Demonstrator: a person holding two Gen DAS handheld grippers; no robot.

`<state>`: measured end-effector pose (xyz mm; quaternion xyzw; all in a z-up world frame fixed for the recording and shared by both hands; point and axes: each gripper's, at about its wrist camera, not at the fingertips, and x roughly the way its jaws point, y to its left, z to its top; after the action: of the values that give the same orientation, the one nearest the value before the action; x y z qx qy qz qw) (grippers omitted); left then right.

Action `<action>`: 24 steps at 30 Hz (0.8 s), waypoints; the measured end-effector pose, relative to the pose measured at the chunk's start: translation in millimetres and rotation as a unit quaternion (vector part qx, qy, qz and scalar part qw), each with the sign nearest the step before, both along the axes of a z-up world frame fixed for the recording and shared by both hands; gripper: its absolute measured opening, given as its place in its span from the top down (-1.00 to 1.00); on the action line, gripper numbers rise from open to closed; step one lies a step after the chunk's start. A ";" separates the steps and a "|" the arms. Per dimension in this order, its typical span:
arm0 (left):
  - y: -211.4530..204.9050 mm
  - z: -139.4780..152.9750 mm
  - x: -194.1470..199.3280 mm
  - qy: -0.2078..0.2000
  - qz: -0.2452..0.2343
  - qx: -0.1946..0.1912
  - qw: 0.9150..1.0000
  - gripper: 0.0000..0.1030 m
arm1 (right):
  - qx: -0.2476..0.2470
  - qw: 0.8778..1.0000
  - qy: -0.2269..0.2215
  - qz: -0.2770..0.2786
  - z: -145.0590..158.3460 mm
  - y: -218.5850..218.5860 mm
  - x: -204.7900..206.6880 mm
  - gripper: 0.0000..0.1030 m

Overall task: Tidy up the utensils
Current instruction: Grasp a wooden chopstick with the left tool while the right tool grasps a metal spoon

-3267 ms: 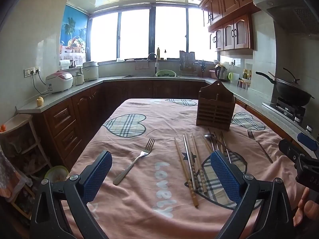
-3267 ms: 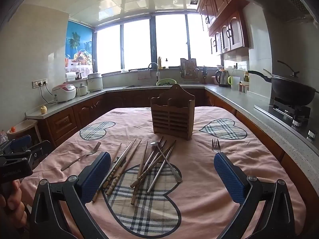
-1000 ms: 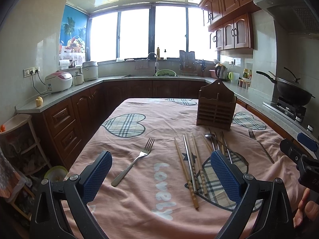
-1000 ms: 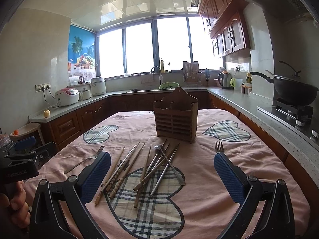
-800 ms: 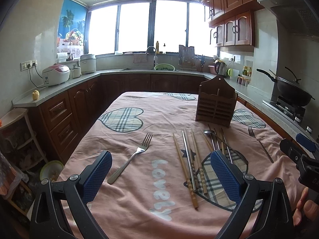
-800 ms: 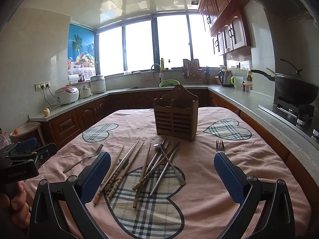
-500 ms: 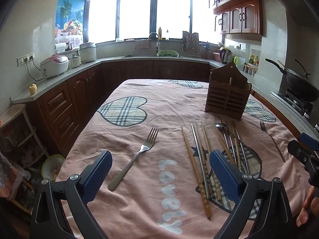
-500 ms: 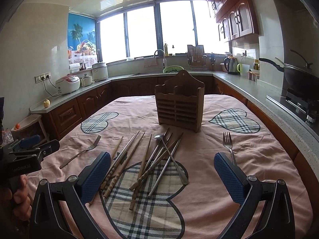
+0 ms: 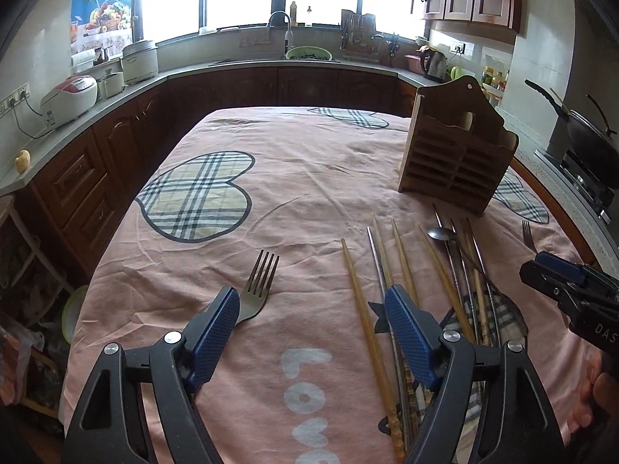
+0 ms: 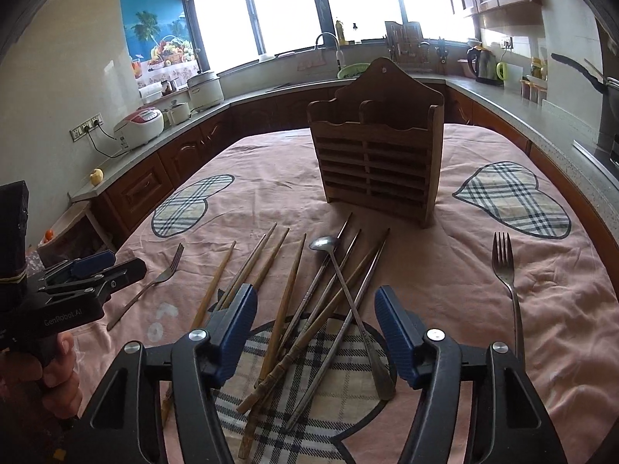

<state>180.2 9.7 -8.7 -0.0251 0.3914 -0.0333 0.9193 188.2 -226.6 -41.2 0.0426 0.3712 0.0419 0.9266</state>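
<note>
A wooden utensil holder stands upright on the pink tablecloth. In front of it lies a heap of chopsticks with a metal spoon across them. One fork lies to the left, another fork to the right. My left gripper is open and empty, low over the cloth between the left fork and the chopsticks. My right gripper is open and empty, just above the heap with the spoon handle between its fingers.
The pink tablecloth with plaid hearts covers the whole table. Kitchen counters run around it, with rice cookers at left, a sink at the back and a wok on the stove at right.
Both grippers have moved forward and down toward the utensils. Their jaws have narrowed but remain open. No utensil has moved.
</note>
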 end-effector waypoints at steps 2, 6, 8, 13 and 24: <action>0.3 -0.9 14.5 0.018 -0.004 0.000 1.000 -0.33 | 0.001 1.000 0.016 0.006 -3.9 -2.5 14.8 0.05; 0.8 -5.0 43.2 0.042 -0.012 0.000 0.999 -0.24 | 0.008 0.999 0.049 0.017 -12.3 -7.9 42.5 0.16; -0.6 -9.1 56.5 0.052 -0.013 0.005 0.999 -0.23 | 0.003 0.998 0.063 0.022 -18.0 -7.8 55.6 0.22; -11.6 -21.4 85.3 0.072 -0.024 0.013 0.997 -0.22 | -0.009 0.995 0.092 0.036 -30.2 -6.9 82.1 0.34; -36.6 -55.5 125.1 0.116 -0.042 0.055 0.991 0.24 | -0.045 0.988 0.133 0.067 -52.0 -3.1 113.2 0.64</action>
<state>305.2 -26.8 -64.2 0.0379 0.4977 -0.0468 0.8652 301.5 -229.7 -93.3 -0.0185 0.4949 0.0809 0.8650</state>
